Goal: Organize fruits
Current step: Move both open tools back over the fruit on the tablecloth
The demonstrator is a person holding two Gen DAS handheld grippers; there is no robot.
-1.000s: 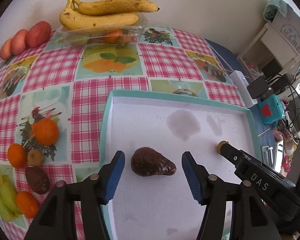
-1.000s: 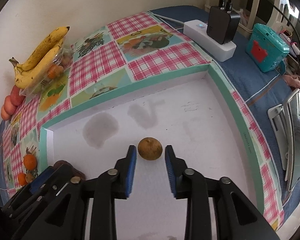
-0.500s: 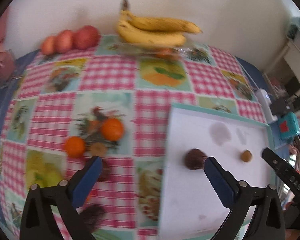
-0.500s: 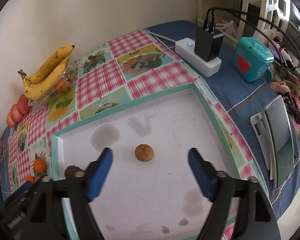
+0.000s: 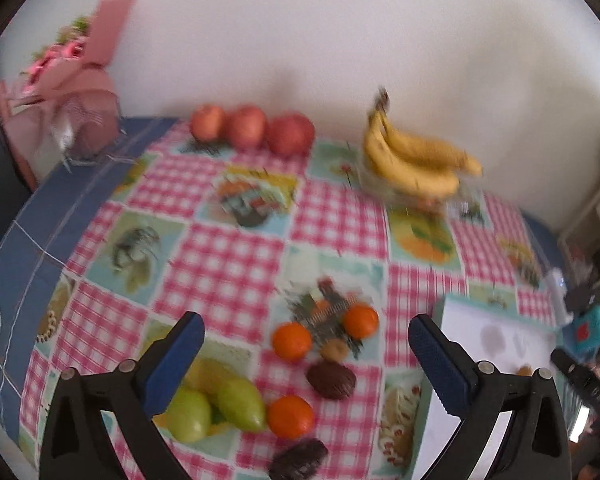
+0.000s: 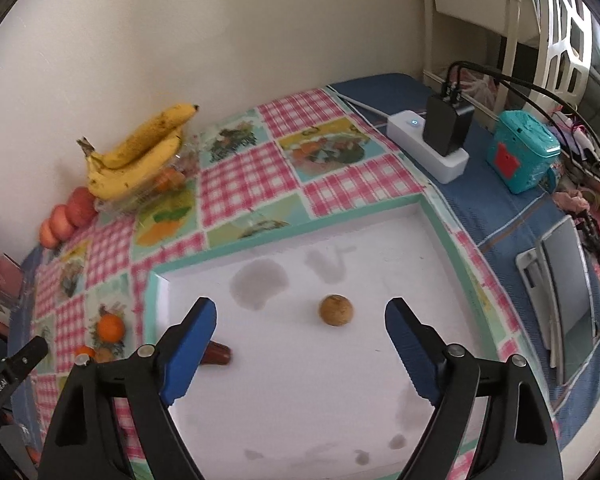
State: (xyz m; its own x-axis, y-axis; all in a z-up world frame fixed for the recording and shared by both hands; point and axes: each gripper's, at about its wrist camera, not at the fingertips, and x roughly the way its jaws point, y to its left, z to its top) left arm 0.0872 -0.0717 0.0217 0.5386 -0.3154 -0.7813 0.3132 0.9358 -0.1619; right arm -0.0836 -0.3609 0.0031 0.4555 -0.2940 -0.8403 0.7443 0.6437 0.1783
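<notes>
Fruit lies in two groups. My right gripper (image 6: 300,312) hangs over the white tray (image 6: 432,216), jaws opening with nothing pinched; the small brown fruit (image 6: 336,310) sits loose between them. My left gripper (image 5: 306,330) gapes empty above the oranges (image 5: 292,341) and green fruits (image 5: 240,404) on the checked tablecloth (image 5: 220,264).

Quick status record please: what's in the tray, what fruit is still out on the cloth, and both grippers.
tray: white, teal rim, holds small round brown fruit and a dark fruit part hidden by a finger
loose on tablecloth: three oranges, green fruits, dark brown fruits
by wall: bananas, apples
left gripper: open, empty
right gripper: opening, nothing held
</notes>
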